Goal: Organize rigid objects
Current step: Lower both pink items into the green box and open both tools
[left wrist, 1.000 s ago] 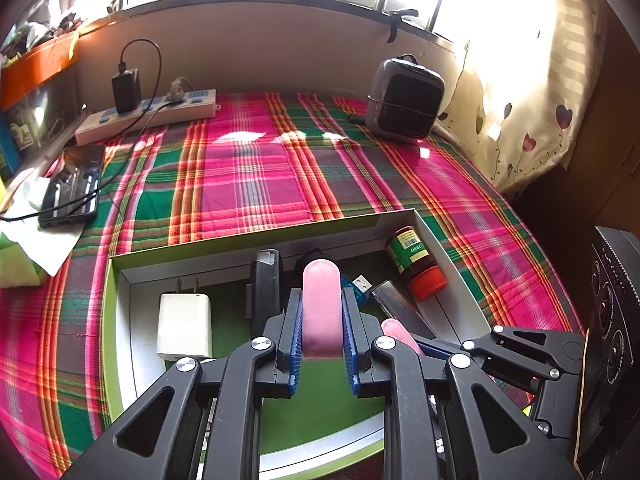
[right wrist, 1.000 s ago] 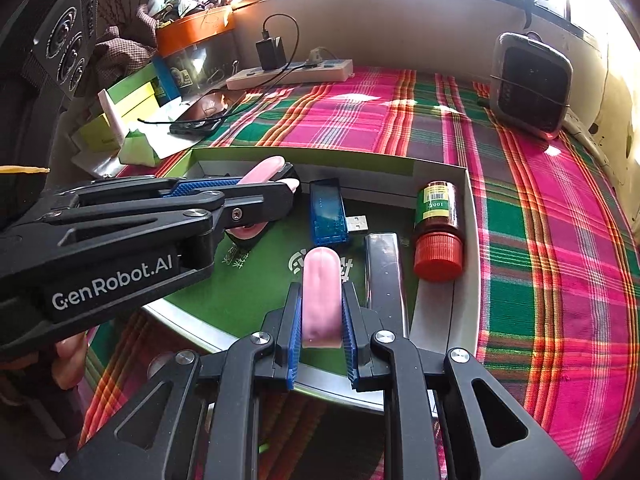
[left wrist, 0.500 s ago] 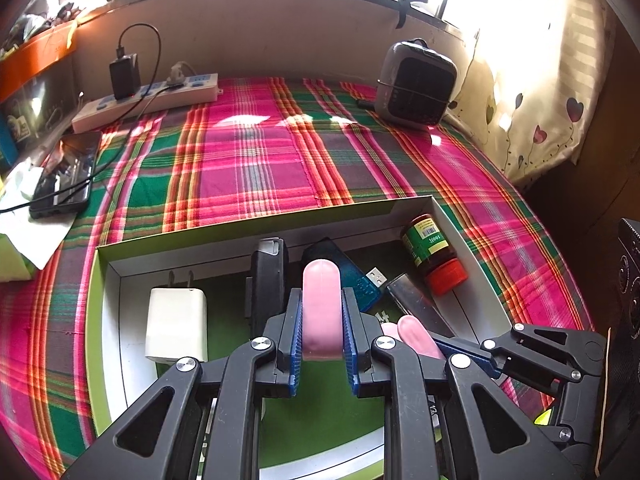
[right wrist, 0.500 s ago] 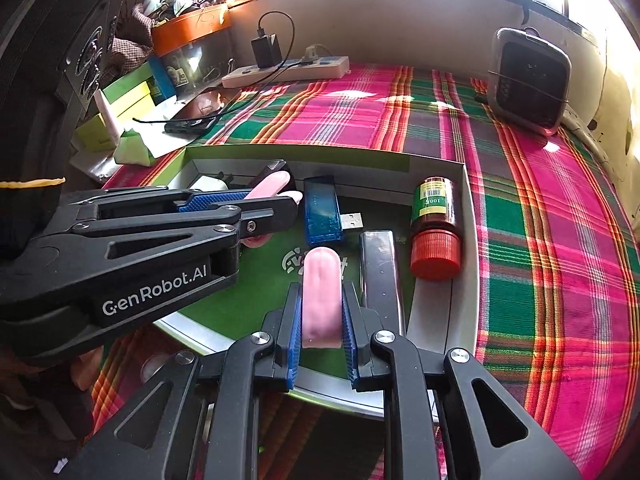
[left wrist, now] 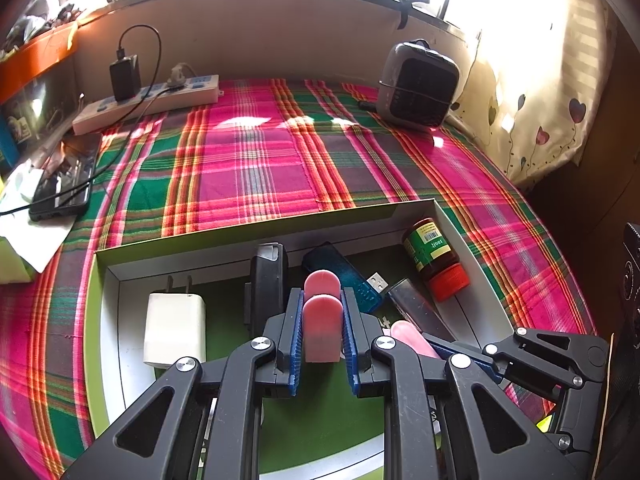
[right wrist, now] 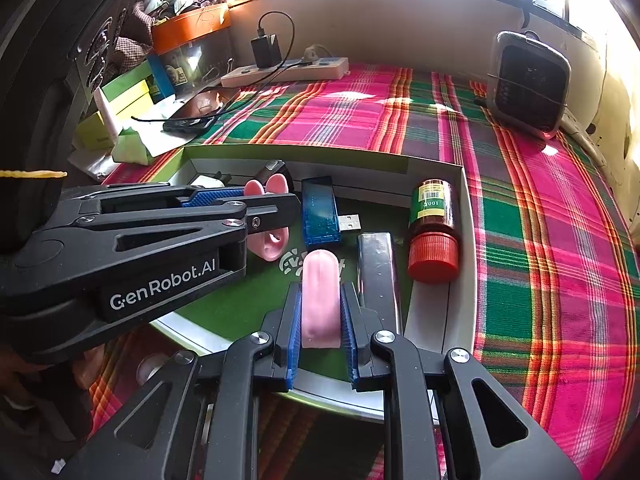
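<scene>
A shallow green-lined box (left wrist: 102, 280) lies on the plaid cloth. It holds a white charger (left wrist: 174, 328), a black device (left wrist: 266, 284), a blue USB stick (left wrist: 340, 276), a silver bar (left wrist: 416, 308) and a brown bottle with a red cap (left wrist: 432, 256). My left gripper (left wrist: 322, 294) hovers over the box's middle, shut on a pink clip (left wrist: 322, 332), whose two lobes (right wrist: 266, 188) show in the right wrist view. My right gripper (right wrist: 320, 294) is over the box's near edge, shut on a pink piece (right wrist: 320, 300), beside the silver bar (right wrist: 376, 272).
A grey heater (left wrist: 418, 84) stands at the back right. At the back left lie a white power strip (left wrist: 148, 104) with a black plug and a phone (left wrist: 62, 180). Green boxes and clutter (right wrist: 124, 96) sit left. The right gripper's arm (left wrist: 520, 356) crosses the box's right corner.
The left wrist view has shifted slightly over the box. The pink clip in the left gripper now shows as two stacked parts instead of one long piece. The right gripper has barely moved.
</scene>
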Action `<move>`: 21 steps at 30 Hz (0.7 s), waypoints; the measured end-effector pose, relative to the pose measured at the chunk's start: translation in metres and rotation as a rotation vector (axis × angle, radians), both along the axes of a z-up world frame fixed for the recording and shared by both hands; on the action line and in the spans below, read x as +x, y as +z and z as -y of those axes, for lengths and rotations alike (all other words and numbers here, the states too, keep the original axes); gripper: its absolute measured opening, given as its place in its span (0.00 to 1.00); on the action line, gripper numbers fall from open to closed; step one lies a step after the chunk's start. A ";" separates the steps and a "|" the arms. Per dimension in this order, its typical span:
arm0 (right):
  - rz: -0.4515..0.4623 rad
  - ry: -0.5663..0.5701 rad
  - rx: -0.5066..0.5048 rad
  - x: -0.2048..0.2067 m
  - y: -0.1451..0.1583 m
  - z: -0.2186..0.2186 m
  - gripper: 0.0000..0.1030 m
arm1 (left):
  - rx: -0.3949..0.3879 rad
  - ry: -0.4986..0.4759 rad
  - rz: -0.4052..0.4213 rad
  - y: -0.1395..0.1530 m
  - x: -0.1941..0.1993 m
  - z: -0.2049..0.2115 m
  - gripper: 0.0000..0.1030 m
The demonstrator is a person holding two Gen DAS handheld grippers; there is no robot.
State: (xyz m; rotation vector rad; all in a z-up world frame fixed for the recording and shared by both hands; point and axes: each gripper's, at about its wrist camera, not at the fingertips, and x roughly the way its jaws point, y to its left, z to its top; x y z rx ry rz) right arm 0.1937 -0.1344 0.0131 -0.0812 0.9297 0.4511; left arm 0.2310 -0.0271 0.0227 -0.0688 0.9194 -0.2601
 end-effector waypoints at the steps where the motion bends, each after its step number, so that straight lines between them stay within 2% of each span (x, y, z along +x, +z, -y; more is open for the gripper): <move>1: 0.001 0.000 -0.002 0.000 0.000 0.000 0.18 | -0.003 0.002 -0.001 0.000 0.000 0.000 0.17; 7: 0.008 0.001 -0.008 -0.001 0.000 0.000 0.19 | -0.002 0.005 -0.002 0.000 0.001 -0.001 0.18; 12: 0.016 0.003 -0.011 -0.003 0.001 -0.001 0.21 | -0.005 0.010 -0.002 0.001 0.000 -0.002 0.25; 21: 0.031 -0.010 -0.016 -0.006 0.005 0.000 0.26 | -0.002 0.015 0.006 0.004 -0.004 -0.003 0.26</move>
